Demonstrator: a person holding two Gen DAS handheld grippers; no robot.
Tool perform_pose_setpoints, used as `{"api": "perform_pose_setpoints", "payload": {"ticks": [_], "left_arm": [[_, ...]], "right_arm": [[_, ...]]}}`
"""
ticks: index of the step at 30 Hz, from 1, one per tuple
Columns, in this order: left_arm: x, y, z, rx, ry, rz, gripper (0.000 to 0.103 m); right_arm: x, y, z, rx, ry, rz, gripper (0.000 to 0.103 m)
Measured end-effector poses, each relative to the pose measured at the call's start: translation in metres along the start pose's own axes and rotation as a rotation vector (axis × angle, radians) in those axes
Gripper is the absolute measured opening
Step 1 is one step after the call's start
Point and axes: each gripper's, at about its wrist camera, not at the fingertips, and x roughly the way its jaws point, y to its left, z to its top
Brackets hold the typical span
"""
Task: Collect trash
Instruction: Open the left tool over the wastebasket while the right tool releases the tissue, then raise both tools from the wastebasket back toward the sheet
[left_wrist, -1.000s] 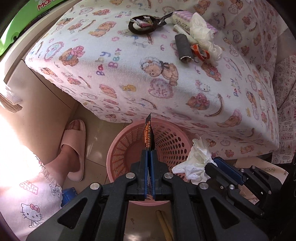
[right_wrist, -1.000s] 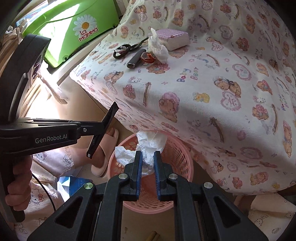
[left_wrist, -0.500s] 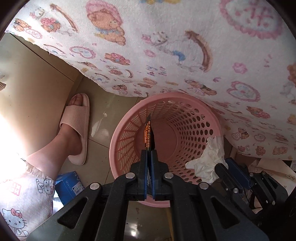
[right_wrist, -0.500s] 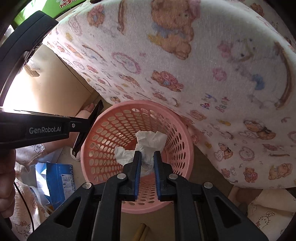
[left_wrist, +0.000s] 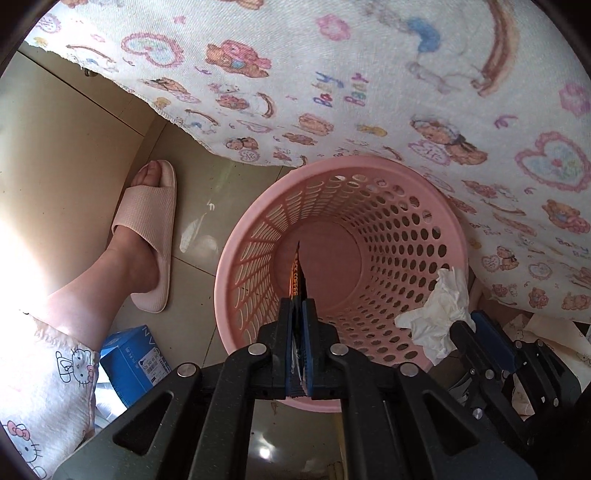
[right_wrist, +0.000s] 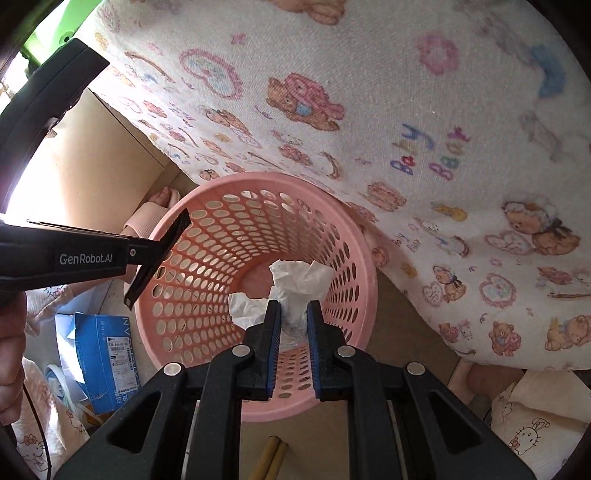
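Two pieces of trash hang over the pink perforated basket (left_wrist: 439, 236), one in each gripper. The left gripper (left_wrist: 298, 306) has its jaws pressed nearly together on a black coffee sachet (left_wrist: 296, 273), which stands edge-on above the basket's mouth. The right gripper (right_wrist: 292, 314) holds a crumpled white tissue (right_wrist: 299, 280) between narrowly spaced jaws, the wad bulging out above and to the left of the pads.

Both pieces look very light. The sachet is thin, flat and probably slick foil, so it is best pinched across its flat faces near one end, as it is now; it may cling to a pad on release. The tissue is soft and compressible, safe to squeeze anywhere in its bulk, though it may drift as it falls.

Nothing is visible inside the basket, which stands on the tiled floor (left_wrist: 207, 206) against the bear-print cloth (left_wrist: 369, 74), near a slippered foot (left_wrist: 147, 229).
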Motion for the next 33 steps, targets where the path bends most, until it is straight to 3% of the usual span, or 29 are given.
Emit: {"api": "perform_pose_setpoints", "payload": {"ticks": [2,4,6,8,10,16,21,26,31,33], "left_arm": [[-0.002,0.002,0.000,-0.006,-0.006,0.001,0.005],[-0.004,0.002,0.001,-0.004,-0.014,0.011,0.017],[-0.009,0.001,0.001,0.000,-0.033,0.023,0.036],[-0.015,0.002,0.001,-0.006,-0.048,0.031,0.039],[-0.023,0.003,0.001,-0.010,-0.066,0.027,0.039],[-0.065,0.002,-0.004,0.018,-0.188,0.031,0.046],[-0.105,-0.002,-0.012,0.060,-0.321,0.051,0.055],[-0.140,0.003,-0.020,0.049,-0.437,0.009,0.060],[-0.167,0.007,-0.026,0.044,-0.538,0.028,0.064],[-0.175,0.010,-0.027,0.035,-0.569,0.026,0.070]], "right_arm": [[-0.001,-0.002,-0.001,0.011,0.000,0.002,0.020],[-0.002,-0.004,0.000,0.016,-0.003,0.002,0.023],[-0.004,-0.006,0.000,0.023,-0.007,0.000,0.031],[-0.008,-0.008,0.001,0.028,-0.024,-0.006,0.043],[-0.012,-0.010,0.002,0.035,-0.038,-0.020,0.047],[-0.035,-0.010,0.008,0.032,-0.098,-0.042,0.048],[-0.071,0.000,0.013,0.003,-0.211,-0.049,0.054],[-0.110,0.006,0.012,-0.023,-0.347,-0.083,0.061],[-0.132,0.006,0.010,-0.005,-0.421,-0.092,0.063],[-0.137,0.005,0.011,0.004,-0.448,-0.093,0.063]]}}
